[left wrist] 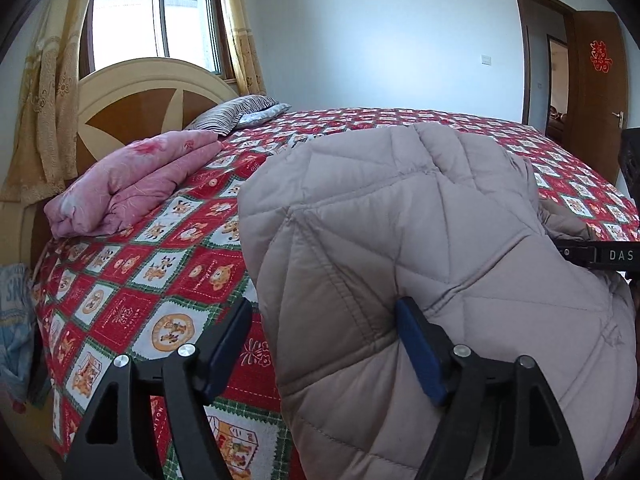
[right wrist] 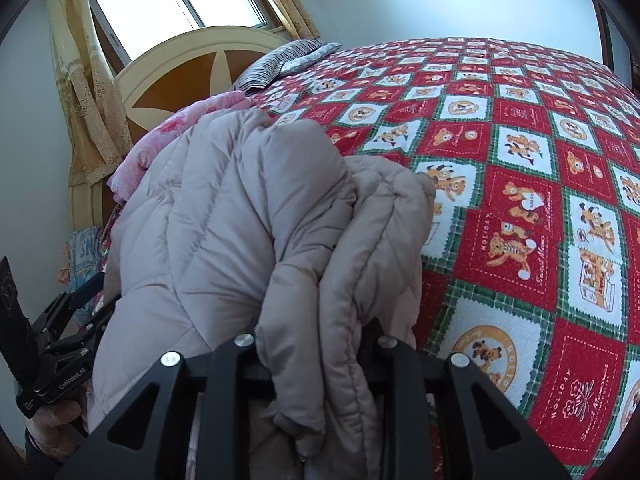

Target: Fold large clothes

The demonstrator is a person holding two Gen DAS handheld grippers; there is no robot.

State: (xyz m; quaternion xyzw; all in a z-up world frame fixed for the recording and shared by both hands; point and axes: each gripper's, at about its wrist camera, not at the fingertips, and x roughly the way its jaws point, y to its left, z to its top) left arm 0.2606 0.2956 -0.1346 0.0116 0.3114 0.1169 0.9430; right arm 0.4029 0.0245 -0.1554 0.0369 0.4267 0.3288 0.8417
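Left wrist view: left gripper (left wrist: 324, 354) jaws stand wide apart, nothing clamped. The padded beige jacket (left wrist: 420, 240) lies bunched on the near edge of the bed (left wrist: 168, 280), right of centre. Its left hem falls between the jaws; the right blue pad (left wrist: 420, 354) rests against the quilted cloth, while the left pad sits off it over the red checked cover. No squeeze visible, so released or not yet gripped. The jacket runs away from the gripper toward the far side of the bed, its bulk leaning right. A folded pink quilt (left wrist: 132, 184) sits well apart, up by the headboard (left wrist: 132, 100). A black bar at the right edge, likely the other tool.

Right wrist view: right gripper (right wrist: 316, 360) jaws are narrow and pinched on a thick fold of the jacket (right wrist: 224, 220), with cloth bulging up and out between them. The jacket's mass lies ahead and left of this gripper; bare bed cover (right wrist: 520, 200) lies to the right. The left gripper (right wrist: 84, 312) shows at the lower left, a hand (right wrist: 52, 424) on it, just beside the jacket's left side.

Judgement: the right side is held and the left is free, so the next fold hinges on the left gripper getting a hold on that near-left hem; it's the nearer one to it.
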